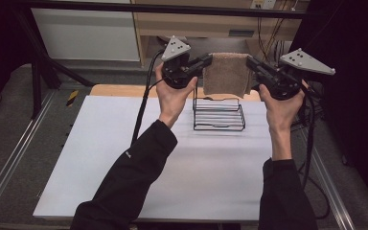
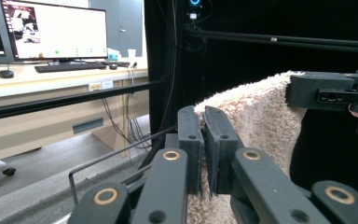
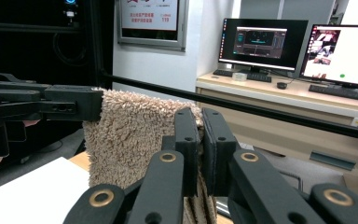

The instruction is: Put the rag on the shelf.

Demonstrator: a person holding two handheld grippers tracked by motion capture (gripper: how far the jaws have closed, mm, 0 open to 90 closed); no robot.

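So the towel (image 1: 227,74) is up in the air right now, stretched between the two grippers above the far side of the table (image 1: 124,158), hanging just over the black wire rack (image 1: 219,115). The left gripper (image 1: 206,61) is clamped onto the towel's top left corner and the right gripper (image 1: 250,62) onto the top right one. In both gripper views the jaws are pinched tight with only fluffy cloth between them.

Stuff I think could go sideways from here:

- Both grips look like they're right at the edge of the cloth. It's thick pile, so if the hands pull apart too hard, a corner could slide out, and then the whole thing swings down off one gripper.
- The bottom hem hangs right above the rack. Lowering it without lining up with a wire first could snag it on the rack's far rail or bunch it up inside.
- The rack looks light. A dragging towel could shove or tip it toward the far edge of the table.
- If one hand drops faster than the other, it ends up draped crooked.
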